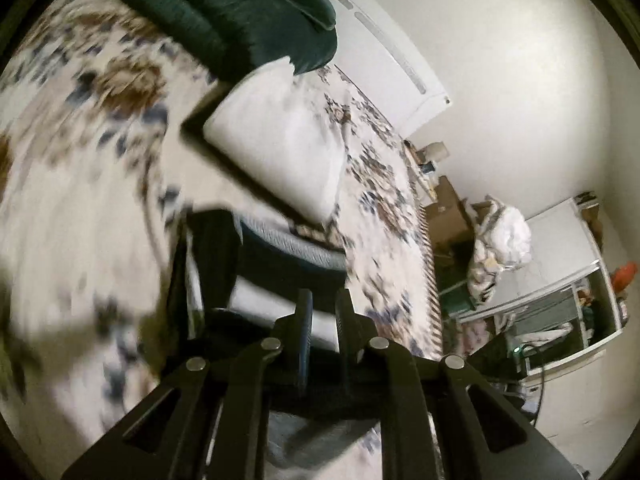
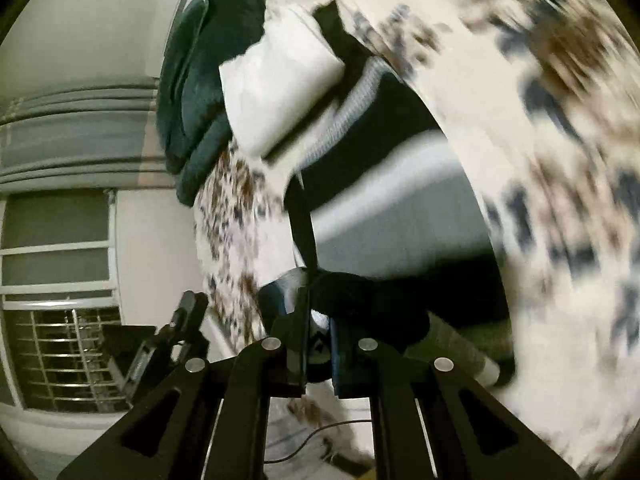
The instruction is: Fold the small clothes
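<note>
A dark garment point(image 1: 280, 264) with white stripes and a ribbed grey collar hangs stretched over the flowered bed sheet point(image 1: 80, 120). My left gripper point(image 1: 325, 312) is shut on one edge of it, with fabric pinched between the fingers. In the right wrist view the same garment point(image 2: 400, 128) runs from the collar down to my right gripper point(image 2: 319, 322), which is shut on a bunched dark and grey part. Both views are blurred. A white folded piece point(image 1: 276, 148) point(image 2: 276, 92) lies on the bed beyond the garment.
A dark green cushion point(image 1: 240, 8) point(image 2: 208, 80) lies at the far end of the bed. Beside the bed stand a pile of bedding point(image 1: 500, 248) and a mirrored white wardrobe point(image 1: 560, 280). A barred window point(image 2: 60, 340) and grey curtain point(image 2: 72, 132) fill the other side.
</note>
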Demonstrator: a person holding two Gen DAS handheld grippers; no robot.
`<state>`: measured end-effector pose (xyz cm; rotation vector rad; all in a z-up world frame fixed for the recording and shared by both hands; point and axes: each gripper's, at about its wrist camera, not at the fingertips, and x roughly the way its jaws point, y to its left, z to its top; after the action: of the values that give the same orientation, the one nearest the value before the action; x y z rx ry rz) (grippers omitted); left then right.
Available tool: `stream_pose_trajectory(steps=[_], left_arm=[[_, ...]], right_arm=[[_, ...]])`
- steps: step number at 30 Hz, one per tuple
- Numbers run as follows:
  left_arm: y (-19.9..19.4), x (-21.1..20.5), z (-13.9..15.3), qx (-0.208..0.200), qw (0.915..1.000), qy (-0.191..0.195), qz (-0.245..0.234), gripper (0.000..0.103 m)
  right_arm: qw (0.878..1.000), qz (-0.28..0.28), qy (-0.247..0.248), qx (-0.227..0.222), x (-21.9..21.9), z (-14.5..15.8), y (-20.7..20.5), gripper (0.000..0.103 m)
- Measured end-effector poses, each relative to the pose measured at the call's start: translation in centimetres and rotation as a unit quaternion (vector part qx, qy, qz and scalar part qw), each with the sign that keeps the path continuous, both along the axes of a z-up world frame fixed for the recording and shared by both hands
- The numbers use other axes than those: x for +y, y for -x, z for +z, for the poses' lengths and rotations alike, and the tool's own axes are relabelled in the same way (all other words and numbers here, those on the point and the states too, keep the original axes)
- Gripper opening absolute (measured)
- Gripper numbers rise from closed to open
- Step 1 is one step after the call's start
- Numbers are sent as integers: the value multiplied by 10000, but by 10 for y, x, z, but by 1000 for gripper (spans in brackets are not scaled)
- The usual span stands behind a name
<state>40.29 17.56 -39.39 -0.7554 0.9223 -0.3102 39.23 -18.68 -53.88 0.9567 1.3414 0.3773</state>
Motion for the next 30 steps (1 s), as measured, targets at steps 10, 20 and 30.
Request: stream_pose_trajectory(steps=[10,20,30], left_arm=[[-10,10,-69,767,9945,-388,-605,67],[-10,-36,-87,690,9802,-1145,-1459,67],[-76,-27,-93,746,9830,-1349,-1001,67]], right_arm=[[9886,752,1250,361,3,-41,-61,57],[9762,1387,1664,-30,3,-60,-17,60],[9582,1404,2449,-461,15,-80,-70,60]])
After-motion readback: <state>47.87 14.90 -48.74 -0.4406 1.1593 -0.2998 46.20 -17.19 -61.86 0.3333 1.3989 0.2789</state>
